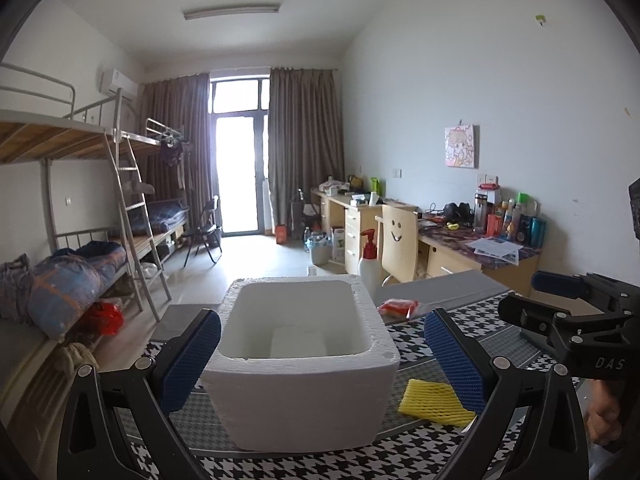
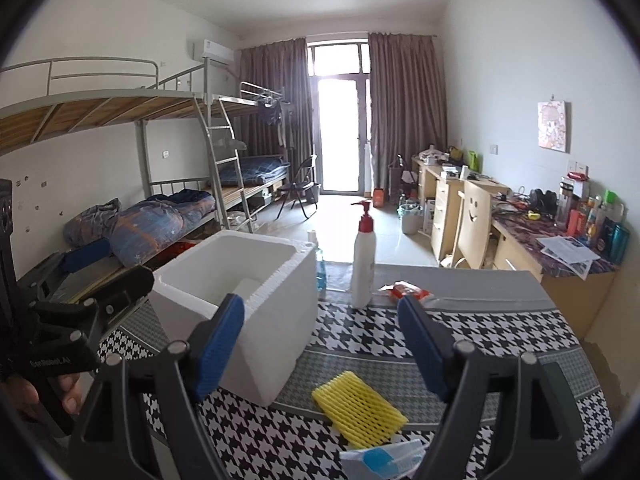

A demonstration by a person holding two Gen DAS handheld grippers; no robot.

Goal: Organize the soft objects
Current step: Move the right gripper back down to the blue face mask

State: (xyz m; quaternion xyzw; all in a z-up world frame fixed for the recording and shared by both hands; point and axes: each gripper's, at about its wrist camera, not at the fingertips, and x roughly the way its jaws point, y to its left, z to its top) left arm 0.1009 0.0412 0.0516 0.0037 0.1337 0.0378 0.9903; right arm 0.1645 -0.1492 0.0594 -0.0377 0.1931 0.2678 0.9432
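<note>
A white foam box [image 1: 304, 364] stands on the houndstooth table cloth [image 1: 420, 340], with a white block inside it. It also shows in the right wrist view [image 2: 256, 320]. A yellow foam net sleeve [image 1: 436, 402] lies flat to the right of the box, also in the right wrist view [image 2: 358, 404]. A red packet [image 1: 398, 307] lies behind it [image 2: 410, 292]. A blue and white packet [image 2: 384, 460] lies at the near edge. My left gripper [image 1: 320, 356] is open and empty, its jaws either side of the box. My right gripper [image 2: 320, 340] is open and empty above the yellow sleeve.
A white pump bottle with a red top [image 2: 363, 260] stands behind the box, also in the left wrist view [image 1: 370, 264]. Bunk beds [image 1: 80, 208] line the left wall. Desks and a chair [image 1: 400, 240] line the right wall.
</note>
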